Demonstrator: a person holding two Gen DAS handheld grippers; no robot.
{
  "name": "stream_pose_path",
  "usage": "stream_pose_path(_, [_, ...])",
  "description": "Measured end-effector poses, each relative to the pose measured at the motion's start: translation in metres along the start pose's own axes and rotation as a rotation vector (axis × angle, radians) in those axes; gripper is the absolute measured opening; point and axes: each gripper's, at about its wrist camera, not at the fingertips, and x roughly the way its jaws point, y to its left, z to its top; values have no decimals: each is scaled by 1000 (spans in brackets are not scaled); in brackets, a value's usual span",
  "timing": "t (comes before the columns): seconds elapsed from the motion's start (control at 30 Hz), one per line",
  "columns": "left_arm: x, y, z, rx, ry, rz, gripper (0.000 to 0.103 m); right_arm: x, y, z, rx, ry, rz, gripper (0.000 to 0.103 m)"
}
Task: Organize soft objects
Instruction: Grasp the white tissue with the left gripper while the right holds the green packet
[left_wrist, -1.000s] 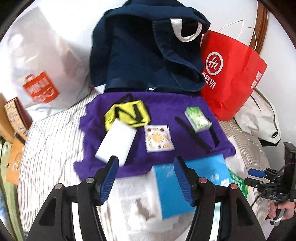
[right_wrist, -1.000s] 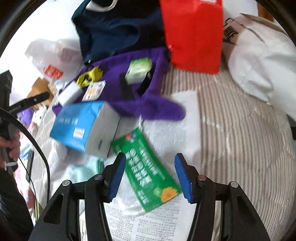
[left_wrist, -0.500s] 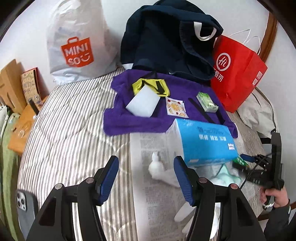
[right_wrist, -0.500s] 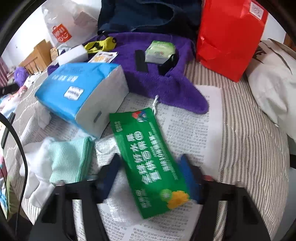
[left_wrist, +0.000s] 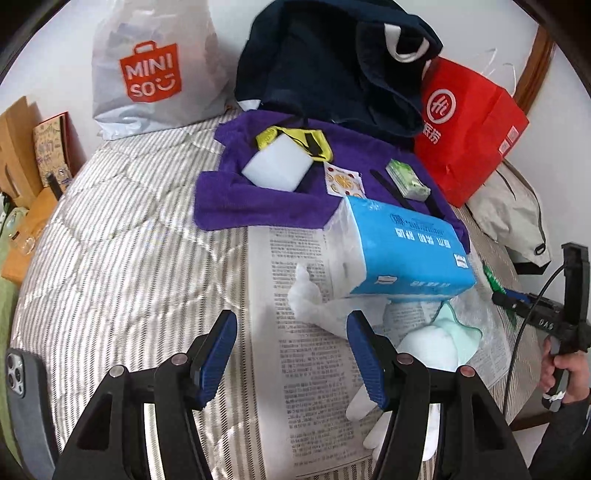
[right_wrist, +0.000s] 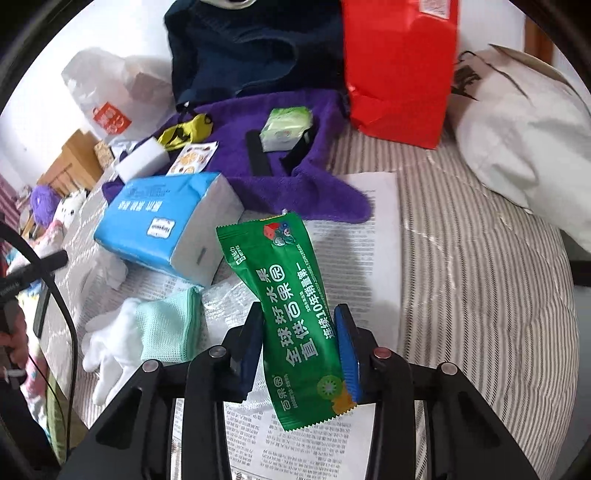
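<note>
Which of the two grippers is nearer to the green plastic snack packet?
Right. The right gripper has its fingers closed on the green plastic snack packet, touching it. The left gripper is open over the printed newspaper sheet, apart from the packet, left of it.

Right wrist view, as I read it: my right hand-held gripper (right_wrist: 301, 347) is clamped on a green snack packet (right_wrist: 291, 314), lifted and tilted over the newspaper (right_wrist: 373, 229) on the striped bed (right_wrist: 480, 277). Left of it lie a blue tissue pack (right_wrist: 166, 218), a mint cloth (right_wrist: 168, 325) and white gloves (right_wrist: 110, 339). Behind: a purple towel (right_wrist: 332, 199) carrying a small green tissue packet (right_wrist: 286, 127), with a red paper bag (right_wrist: 399, 66) beside it.
</note>
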Motion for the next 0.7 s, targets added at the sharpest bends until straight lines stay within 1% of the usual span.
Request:
stream_pose_path(0.2, [23,-14,2,46,32,-16,65,-13,0,-8,30,-6,0,38])
stream_pose_path(0.3, [37,-20,2,66,48,-16,65,-15,4,-11,24,-3,-4,38])
stream_pose_path(0.43, [52,-25,2,83,51,0,65,-17,5,-15,38,-2,0,38])
stream_pose_path(0.57, [63,-31,1,134,36,34,65,-16,5,-20,43,13,-8,38])
stream_pose_path(0.63, [67,-32,1,147,31,47,58,-15,4,-21,49,18,-10,38])
stream_pose_path(0.67, [67,-33,0,149,16,50,57,-14,4,-22,52,21,-10,38])
stream_pose_path(0.7, [68,-33,0,151,10,51,53,-14,4,-23,53,22,-13,38])
